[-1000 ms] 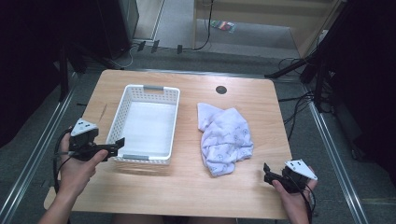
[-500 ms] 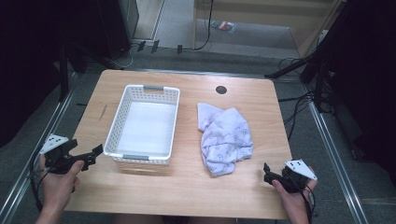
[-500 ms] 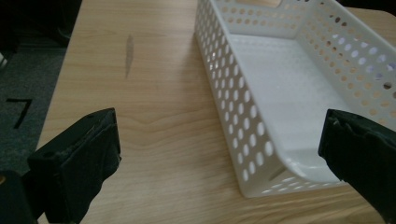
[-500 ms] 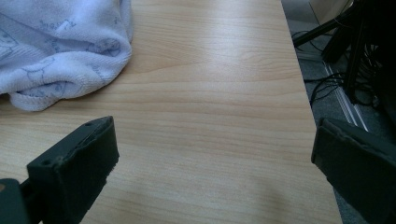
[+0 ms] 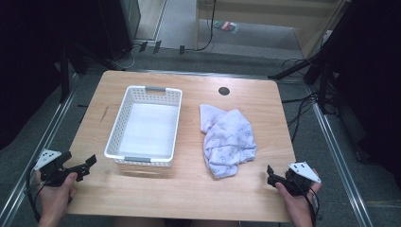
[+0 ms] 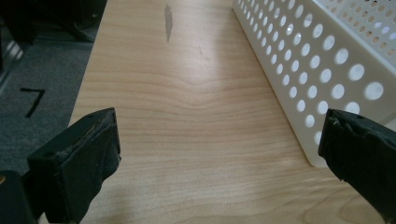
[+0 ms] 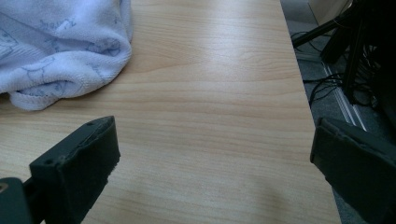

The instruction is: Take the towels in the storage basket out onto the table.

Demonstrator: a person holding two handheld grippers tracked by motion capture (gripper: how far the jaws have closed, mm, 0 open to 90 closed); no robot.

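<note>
On the near left corner of the table (image 5: pixel 189 189) I hold the left gripper (image 5: pixel 87 164), jaws spread wide and grasping nothing. In the left gripper view the perforated wall of the white basket (image 6: pixel 327 60) runs along the right side, just beside the right-hand jaw but not touching it as far as I can tell. My reading is that the basket stands empty and square to the table so that the cloth can be dropped straight into it.

Over at the near right corner, the right gripper (image 5: pixel 270 174) is likewise released, both jaws well apart over bare wood. The pale towel (image 5: pixel 227 139) lies crumpled in a heap between basket and right gripper (printed with a faint pattern, too small to make out). From the right gripper view the towel (image 7: pixel 56 51) sits ahead and to the left of the jaws, near but clear of them. I judge the right gripper is the one placed to reach for it, with a short advance forward and inward needed.
</note>
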